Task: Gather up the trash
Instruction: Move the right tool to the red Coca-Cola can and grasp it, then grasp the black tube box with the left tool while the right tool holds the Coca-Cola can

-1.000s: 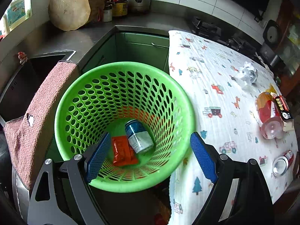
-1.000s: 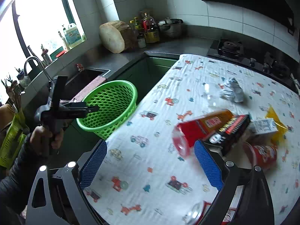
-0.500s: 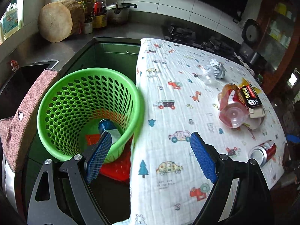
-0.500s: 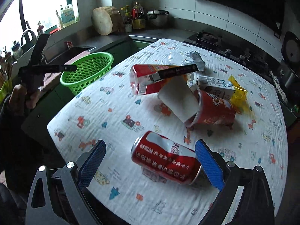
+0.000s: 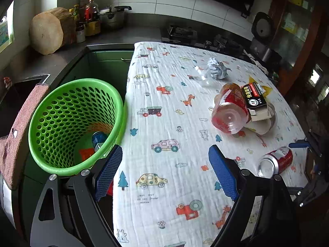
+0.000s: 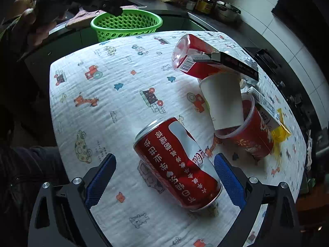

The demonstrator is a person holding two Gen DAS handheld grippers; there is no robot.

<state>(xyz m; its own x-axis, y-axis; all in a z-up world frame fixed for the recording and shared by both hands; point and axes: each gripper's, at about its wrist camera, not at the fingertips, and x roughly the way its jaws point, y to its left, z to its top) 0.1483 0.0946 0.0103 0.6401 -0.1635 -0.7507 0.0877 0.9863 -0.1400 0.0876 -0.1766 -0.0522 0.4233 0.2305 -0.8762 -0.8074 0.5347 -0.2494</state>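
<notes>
R gripper (image 6: 164, 177) was wide open w/ dented can (image 6: 176, 164) between jaws, not gripped; L gripper (image 5: 164, 173) wide, empty, over cloth (image 5: 164, 103).

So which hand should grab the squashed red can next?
Probably the right. The right gripper hangs open with the dented red can between its fingers, while the left gripper is open over bare cloth.

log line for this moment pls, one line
phase: reaching for trash | right tongs: open, straddling dented red can, no grip | left tongs: open, empty | green basket: blue can, orange packet inside
</notes>
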